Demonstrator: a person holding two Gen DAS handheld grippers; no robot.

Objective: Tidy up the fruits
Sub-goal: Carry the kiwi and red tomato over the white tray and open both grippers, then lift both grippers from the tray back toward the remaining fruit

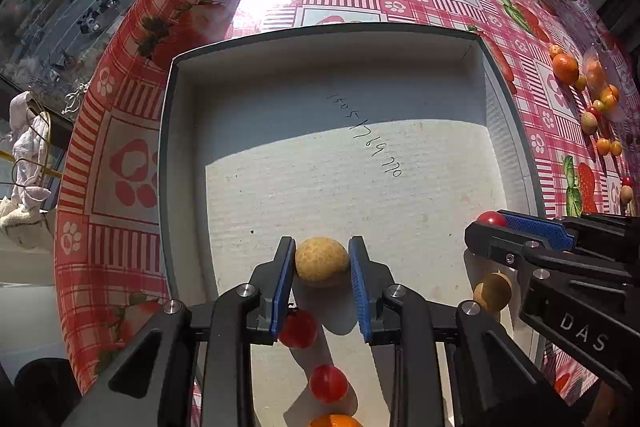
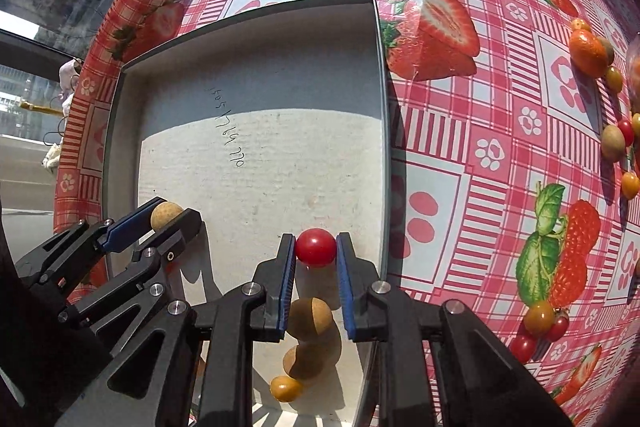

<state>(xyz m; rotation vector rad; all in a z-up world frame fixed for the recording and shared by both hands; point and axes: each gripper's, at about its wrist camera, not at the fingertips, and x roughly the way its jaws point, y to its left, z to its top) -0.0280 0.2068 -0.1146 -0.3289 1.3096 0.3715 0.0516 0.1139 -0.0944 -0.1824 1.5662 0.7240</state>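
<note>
My left gripper (image 1: 322, 261) is shut on a tan round longan (image 1: 322, 261) and holds it over the near part of a shallow white cardboard box (image 1: 320, 75). My right gripper (image 2: 316, 248) is shut on a red cherry tomato (image 2: 316, 248) over the box's near right part (image 2: 376, 67). In the box below lie two red tomatoes (image 1: 298, 329), an orange fruit (image 1: 334, 421) and tan longans (image 2: 310, 319). The right gripper shows at the right of the left wrist view (image 1: 490, 223), the left one at the left of the right wrist view (image 2: 168, 215).
The box sits on a red checked strawberry tablecloth (image 2: 480, 147). Loose fruits lie to the right of the box: an orange (image 2: 588, 53), longans, yellow and red tomatoes (image 2: 538, 319). The table's left edge (image 1: 80, 147) drops to a window with a street below.
</note>
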